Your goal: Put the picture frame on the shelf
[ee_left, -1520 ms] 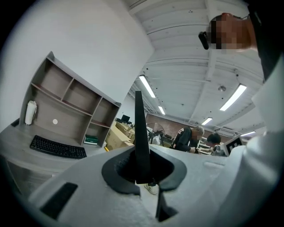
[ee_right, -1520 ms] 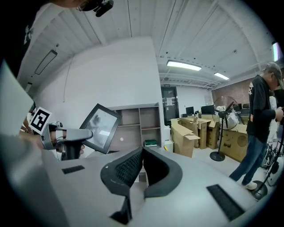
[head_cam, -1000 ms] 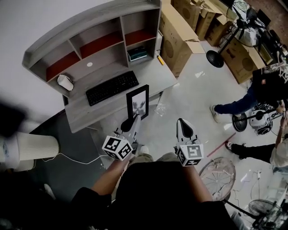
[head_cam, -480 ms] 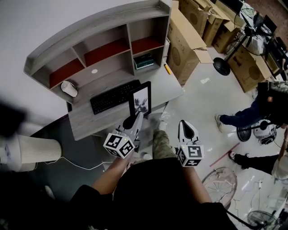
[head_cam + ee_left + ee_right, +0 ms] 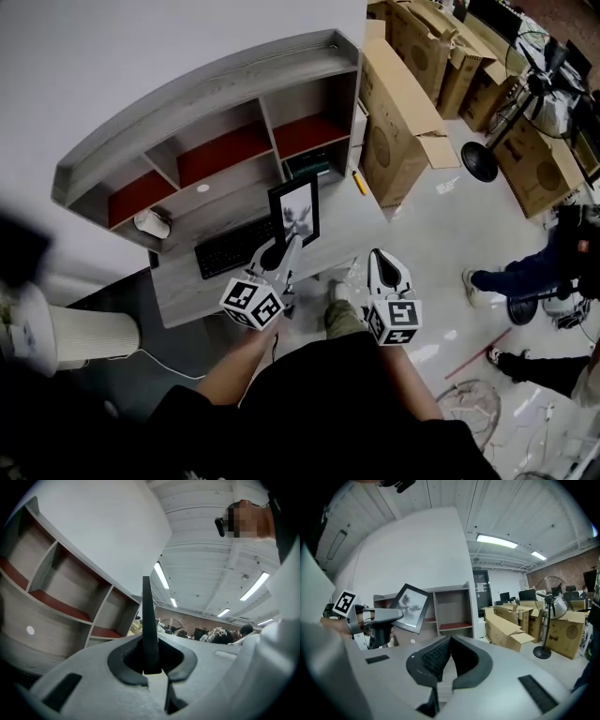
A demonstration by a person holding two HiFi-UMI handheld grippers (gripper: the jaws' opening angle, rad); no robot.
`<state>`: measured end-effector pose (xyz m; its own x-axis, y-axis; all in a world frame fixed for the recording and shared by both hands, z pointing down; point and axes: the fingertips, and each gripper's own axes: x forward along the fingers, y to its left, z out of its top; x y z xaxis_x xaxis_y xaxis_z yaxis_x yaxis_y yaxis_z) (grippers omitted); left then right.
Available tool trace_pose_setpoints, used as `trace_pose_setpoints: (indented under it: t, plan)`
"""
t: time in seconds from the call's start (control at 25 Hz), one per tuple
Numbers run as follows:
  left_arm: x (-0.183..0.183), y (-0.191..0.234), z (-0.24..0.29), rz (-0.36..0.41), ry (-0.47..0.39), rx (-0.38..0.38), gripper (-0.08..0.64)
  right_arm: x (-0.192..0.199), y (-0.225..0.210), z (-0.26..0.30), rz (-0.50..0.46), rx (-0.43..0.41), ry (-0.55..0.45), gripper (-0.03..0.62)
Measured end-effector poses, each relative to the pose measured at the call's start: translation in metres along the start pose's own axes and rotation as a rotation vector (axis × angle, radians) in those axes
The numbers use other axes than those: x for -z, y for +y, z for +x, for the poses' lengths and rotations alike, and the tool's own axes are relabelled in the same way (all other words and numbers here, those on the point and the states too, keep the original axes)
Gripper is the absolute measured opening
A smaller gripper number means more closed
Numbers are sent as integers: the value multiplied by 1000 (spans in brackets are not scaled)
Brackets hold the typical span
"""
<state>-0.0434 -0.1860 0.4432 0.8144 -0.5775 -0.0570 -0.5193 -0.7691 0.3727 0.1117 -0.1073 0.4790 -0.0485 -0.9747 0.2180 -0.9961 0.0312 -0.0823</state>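
Note:
A black picture frame [image 5: 293, 213] with a grey-white print stands upright, gripped at its bottom edge by my left gripper [image 5: 275, 253], which is shut on it. It hangs over the desk's front, above the keyboard [image 5: 228, 248] and before the grey shelf unit [image 5: 216, 89] with red-floored compartments. In the left gripper view the frame [image 5: 148, 620] shows edge-on as a thin dark blade between the jaws, with the shelf [image 5: 56, 597] to the left. My right gripper [image 5: 384, 260] is shut and empty, beside the left one. The right gripper view shows the frame [image 5: 411, 607] tilted before the shelf [image 5: 450, 606].
A white cup [image 5: 150, 223] stands on the desk [image 5: 187, 281] at left, books [image 5: 309, 167] fill the lower right compartment, and a yellow item [image 5: 360, 181] lies at the desk's right end. Cardboard boxes [image 5: 403, 122] and a fan stand [image 5: 483, 159] are to the right. A white cylinder [image 5: 75, 333] stands at left.
I have come closer to the desk. The left gripper has carried the frame forward, from the desk's front edge to over the keyboard, nearer the shelf. The right gripper stays shut beside it.

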Motion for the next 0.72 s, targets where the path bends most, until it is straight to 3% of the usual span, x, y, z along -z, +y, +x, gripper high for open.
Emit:
trace_pose_setpoints:
  t: [0.36, 0.72]
  plan:
    - [-15, 41, 112, 17, 5, -35, 43, -36, -51, 94, 5, -66, 1, 14]
    - [-21, 103, 188, -17, -31, -164, 43, -49, -84, 178, 10, -165, 5, 14]
